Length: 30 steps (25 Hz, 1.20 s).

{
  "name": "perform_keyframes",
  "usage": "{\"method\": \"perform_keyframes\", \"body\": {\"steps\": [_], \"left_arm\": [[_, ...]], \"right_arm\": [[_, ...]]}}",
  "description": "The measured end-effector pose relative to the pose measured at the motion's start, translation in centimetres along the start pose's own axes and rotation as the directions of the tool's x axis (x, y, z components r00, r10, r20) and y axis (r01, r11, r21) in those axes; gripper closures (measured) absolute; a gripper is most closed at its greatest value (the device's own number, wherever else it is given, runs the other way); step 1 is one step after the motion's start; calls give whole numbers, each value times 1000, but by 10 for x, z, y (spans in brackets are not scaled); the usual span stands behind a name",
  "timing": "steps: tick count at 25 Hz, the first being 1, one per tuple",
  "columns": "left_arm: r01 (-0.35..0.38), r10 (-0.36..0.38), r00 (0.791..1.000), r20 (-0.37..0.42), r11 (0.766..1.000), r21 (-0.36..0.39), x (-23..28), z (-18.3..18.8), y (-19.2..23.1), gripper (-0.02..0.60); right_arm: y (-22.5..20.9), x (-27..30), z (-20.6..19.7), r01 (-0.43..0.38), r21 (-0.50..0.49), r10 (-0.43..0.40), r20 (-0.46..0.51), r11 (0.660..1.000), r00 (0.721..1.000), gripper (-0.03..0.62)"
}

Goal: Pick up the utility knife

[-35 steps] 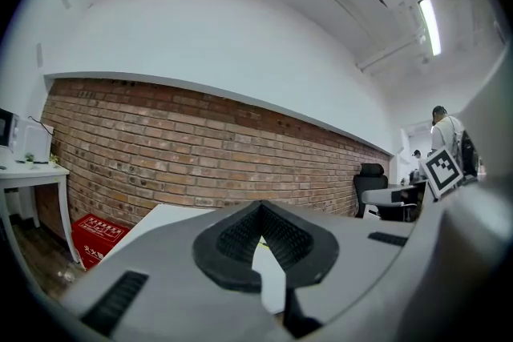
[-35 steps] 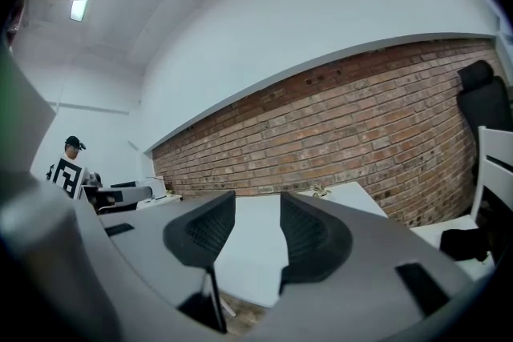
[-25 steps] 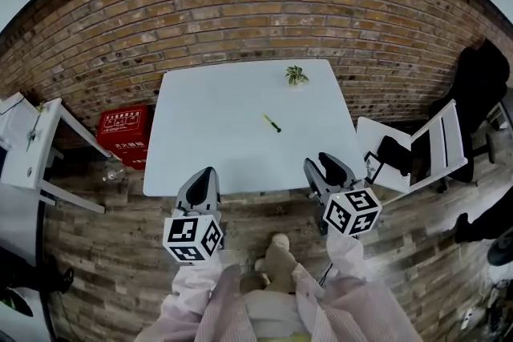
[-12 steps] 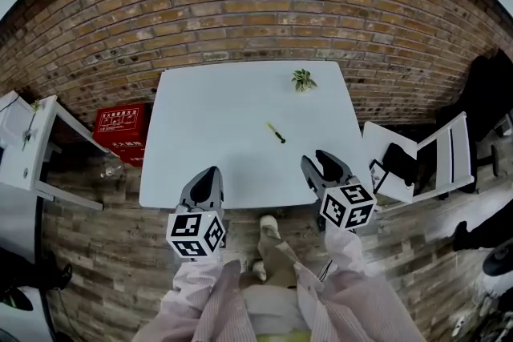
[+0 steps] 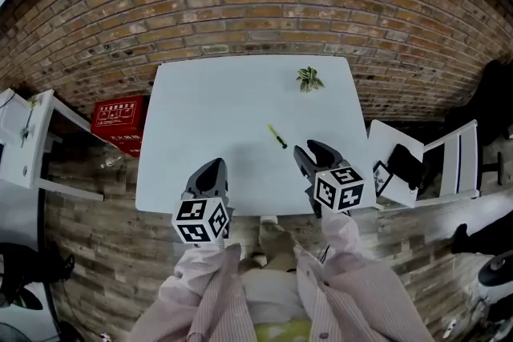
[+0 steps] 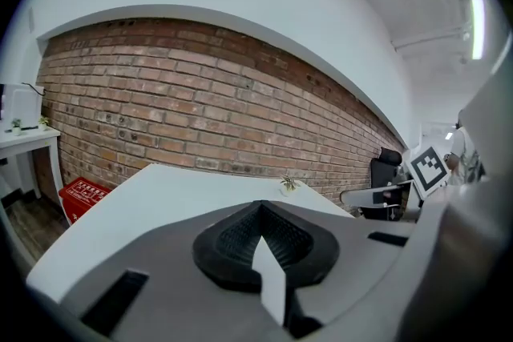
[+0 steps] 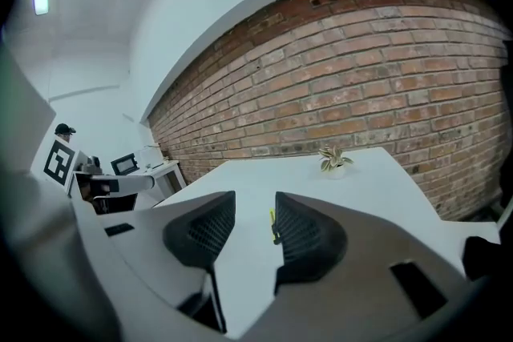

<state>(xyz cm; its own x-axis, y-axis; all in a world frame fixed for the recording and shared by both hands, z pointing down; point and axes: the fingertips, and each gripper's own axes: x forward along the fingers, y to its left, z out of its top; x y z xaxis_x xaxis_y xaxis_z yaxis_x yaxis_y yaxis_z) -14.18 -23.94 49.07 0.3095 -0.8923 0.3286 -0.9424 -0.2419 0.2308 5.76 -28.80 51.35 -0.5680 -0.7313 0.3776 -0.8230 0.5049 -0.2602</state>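
You've closed in. Your right gripper [image 5: 309, 154] now reaches over the near edge of the table [image 5: 208, 104], close to the knife [image 5: 276, 136], where a second ago it hung back. Its jaws stand moderately apart with nothing between them, and the knife lies just ahead, off the right jaw's tip. Your left gripper [image 5: 210, 171] is closed and empty at the table edge. The knife is a slim yellow-and-black stick lying flat on the smooth white top, so your ribbed black jaws will likely need to come in low.

It is looking like a plain workroom. A brick wall [image 5: 256, 4] is backing a white table [image 5: 208, 116] standing on plank flooring [image 5: 96, 244].
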Motion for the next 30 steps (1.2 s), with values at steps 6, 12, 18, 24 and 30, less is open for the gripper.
{"method": "perform_keyframes", "body": {"steps": [6,12,18,24,30], "left_arm": [[-7,6,998,-65,1000,-21,29,-17,4,591],[-9,4,993,-116,999,-48,56,-30,8,590],[-17,3,985,-174,997,-79,78,-46,15,590],[-22,-3,973,-229,994,-104,95,-60,21,591],[-13,-20,962,-272,993,-119,105,-69,23,591]], "right_arm": [[-8,33,-4,-45,-13,44,-62,999,997,436],[-10,62,-13,-88,-48,80,-136,995,987,436],[-15,90,-30,-118,-73,99,-225,990,969,436],[-23,114,-52,-123,-101,85,-317,987,944,436],[-21,127,-69,-128,-122,72,-384,984,921,437]]}}
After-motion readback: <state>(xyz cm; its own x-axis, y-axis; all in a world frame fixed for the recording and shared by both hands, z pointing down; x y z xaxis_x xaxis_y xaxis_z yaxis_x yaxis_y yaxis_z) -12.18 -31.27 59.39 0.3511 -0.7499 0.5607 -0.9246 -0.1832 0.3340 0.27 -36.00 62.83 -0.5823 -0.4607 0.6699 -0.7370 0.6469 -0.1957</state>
